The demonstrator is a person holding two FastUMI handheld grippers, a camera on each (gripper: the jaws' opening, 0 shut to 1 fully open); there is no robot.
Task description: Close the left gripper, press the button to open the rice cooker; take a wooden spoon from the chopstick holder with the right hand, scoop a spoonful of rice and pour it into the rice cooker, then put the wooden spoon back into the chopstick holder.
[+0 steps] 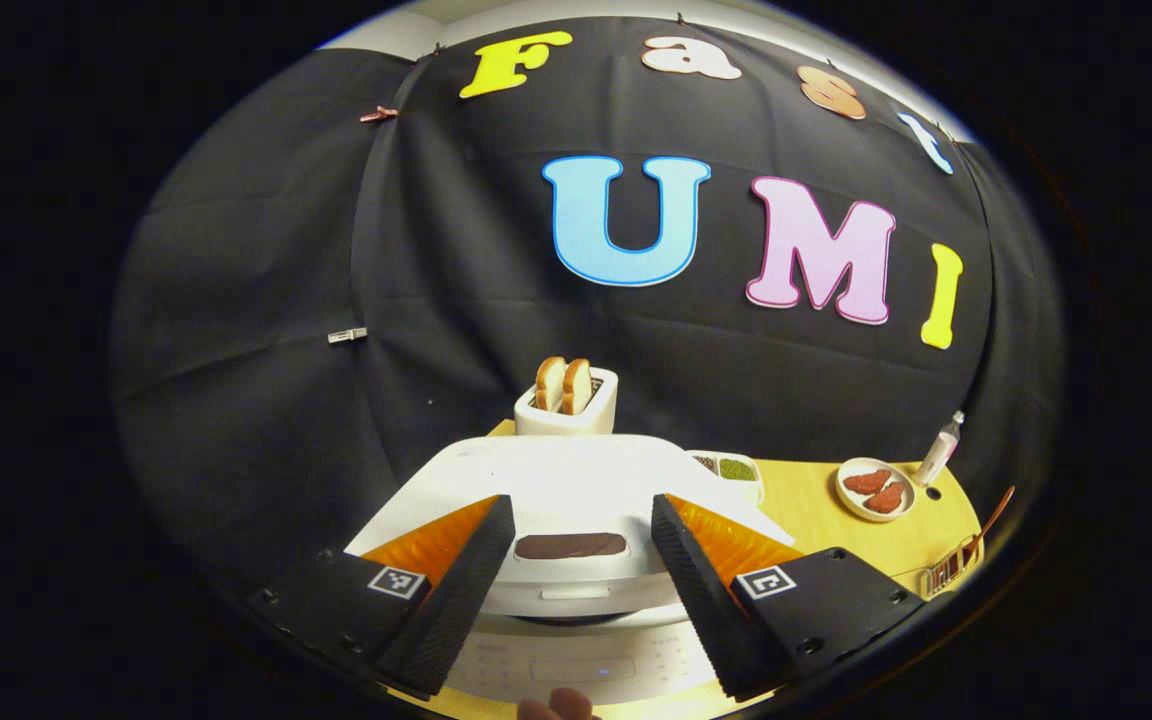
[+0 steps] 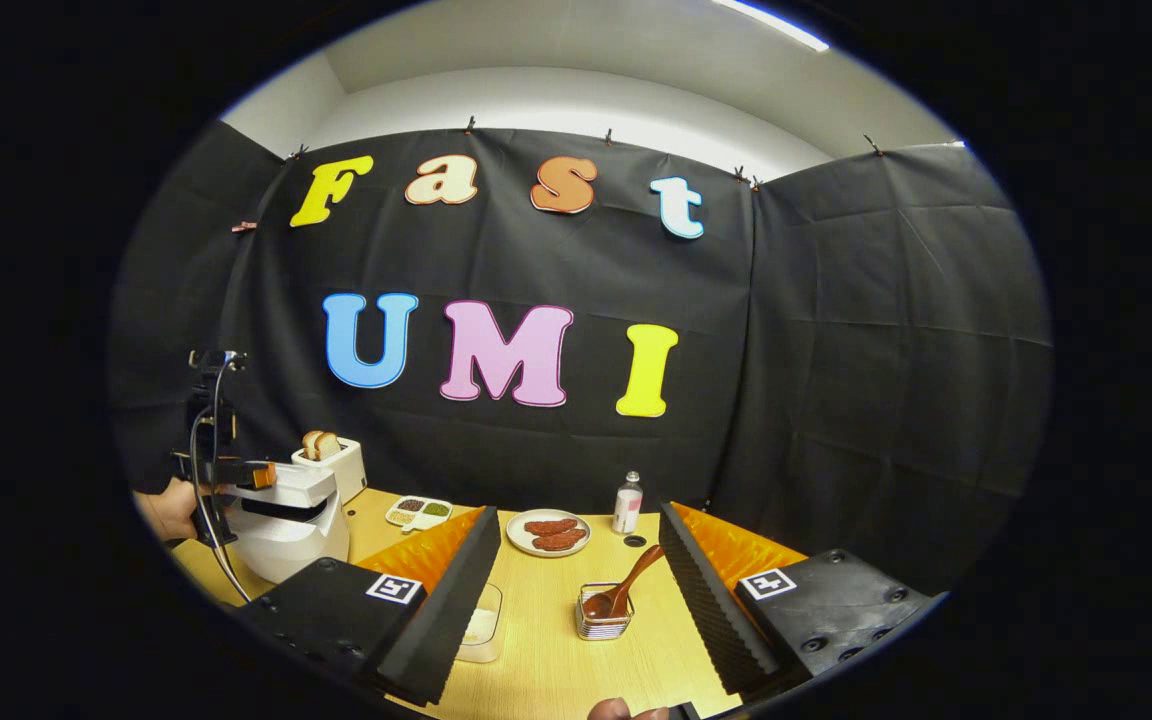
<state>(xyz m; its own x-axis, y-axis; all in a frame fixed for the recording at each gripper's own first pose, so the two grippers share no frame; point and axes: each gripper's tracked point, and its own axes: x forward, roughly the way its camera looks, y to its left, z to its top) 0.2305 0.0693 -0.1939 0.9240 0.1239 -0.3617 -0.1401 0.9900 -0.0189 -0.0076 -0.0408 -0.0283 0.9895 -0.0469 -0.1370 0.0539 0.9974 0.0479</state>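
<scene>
Across the yellow tabletop [image 2: 546, 640] we see the rice cooker [image 1: 576, 500] lying dead ahead of our left claw [image 1: 576, 560], fingers spread wide astride its lid button [image 1: 570, 545], right claw [image 2: 576, 590] wide too.

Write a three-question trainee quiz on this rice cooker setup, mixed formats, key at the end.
1. True or false: the left gripper has its fingers spread apart over the rice cooker.
2. The wooden spoon sits in: A) the chopstick holder; B) the plate; C) the toaster.
3. Fill in: the right gripper holds ____.

Key: 1 true; 2 A; 3 nothing.
</scene>
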